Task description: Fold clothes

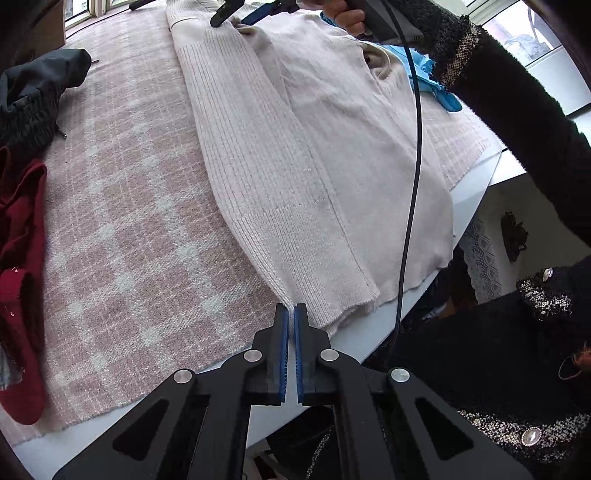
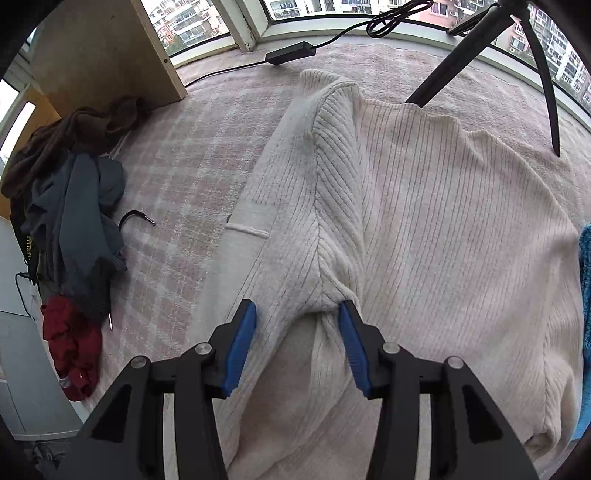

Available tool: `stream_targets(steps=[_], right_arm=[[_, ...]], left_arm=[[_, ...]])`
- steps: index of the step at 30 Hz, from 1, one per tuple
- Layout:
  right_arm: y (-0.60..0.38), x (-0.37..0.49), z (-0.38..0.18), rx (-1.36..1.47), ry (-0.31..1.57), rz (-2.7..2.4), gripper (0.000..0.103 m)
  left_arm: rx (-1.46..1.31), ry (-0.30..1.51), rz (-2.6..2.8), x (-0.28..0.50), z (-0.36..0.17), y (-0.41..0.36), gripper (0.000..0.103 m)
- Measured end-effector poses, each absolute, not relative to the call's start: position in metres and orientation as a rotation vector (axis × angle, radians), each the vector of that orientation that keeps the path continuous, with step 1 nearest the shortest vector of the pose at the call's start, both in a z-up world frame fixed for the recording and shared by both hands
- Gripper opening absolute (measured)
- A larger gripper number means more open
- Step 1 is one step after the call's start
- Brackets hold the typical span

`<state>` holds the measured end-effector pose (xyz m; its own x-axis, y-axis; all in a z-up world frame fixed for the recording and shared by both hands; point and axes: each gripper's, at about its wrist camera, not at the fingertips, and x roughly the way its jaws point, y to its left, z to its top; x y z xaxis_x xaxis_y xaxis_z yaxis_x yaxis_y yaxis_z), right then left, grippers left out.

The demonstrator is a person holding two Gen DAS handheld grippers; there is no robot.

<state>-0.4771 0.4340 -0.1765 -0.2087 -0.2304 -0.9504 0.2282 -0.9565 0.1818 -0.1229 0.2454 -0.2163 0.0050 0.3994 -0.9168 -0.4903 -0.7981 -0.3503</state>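
A pink checked cloth [image 1: 140, 236] covers the table [image 1: 469, 199], which stands by a bay of windows [image 2: 207, 26]. At the far left lies a heap of unfolded clothes: a red garment [image 1: 18, 295] and a dark grey one [image 2: 85, 206], apparently waiting their turn. Right of them the cream ribbed sweater [image 1: 303, 147] lies lengthwise along the table, already doubled over along its length, with a sleeve [image 2: 332, 184] laid on top. The left gripper [image 1: 291, 321] sits at the hem corner nearest the table edge, its fingers almost together on the knit edge; it looks pinched there, probably to anchor or lift that end. The right gripper [image 2: 297, 317] is at the far end near the shoulder, fingers spread wide around the bunched sleeve base, holding nothing yet. Together they bracket the sweater's two ends, likely for the next fold. A blue cloth [image 1: 436, 81] peeks out beyond the sweater at right.
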Motion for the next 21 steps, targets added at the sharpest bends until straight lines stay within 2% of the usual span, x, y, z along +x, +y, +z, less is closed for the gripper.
stream_targets(steps=[1, 2, 5, 9, 13, 16, 18, 21], right_arm=[[0.432, -0.477, -0.179, 1.774, 0.068, -2.266, 0.033], [0.430, -0.478, -0.181, 1.788, 0.132, -2.294, 0.028], [0.434, -0.480, -0.177, 1.812, 0.107, -2.283, 0.028], [0.438, -0.474, -0.156, 1.775, 0.101, -2.287, 0.030], [0.459, -0.469, -0.116, 1.626, -0.119, -2.285, 0.030], [0.468, -0.474, -0.083, 1.512, -0.228, -2.325, 0.029], [0.467, -0.492, -0.075, 1.463, -0.205, -2.354, 0.025], [0.459, -0.526, -0.073, 1.431, -0.139, -2.394, 0.025]], left_arm=[[-1.690, 0.124, 1.854, -0.122, -0.222, 0.247, 0.002], [-1.716, 0.149, 1.846, -0.121, -0.231, 0.249, 0.002], [-1.724, 0.124, 1.847, -0.124, -0.231, 0.245, 0.002], [-1.714, 0.089, 1.881, -0.130, -0.206, 0.232, 0.002], [-1.606, 0.130, 1.923, -0.145, -0.170, 0.246, 0.001], [-1.523, 0.113, 1.944, -0.170, -0.147, 0.267, 0.006], [-1.515, 0.128, 1.961, -0.198, -0.156, 0.280, 0.006], [-1.549, 0.138, 1.934, -0.221, -0.184, 0.299, 0.006]])
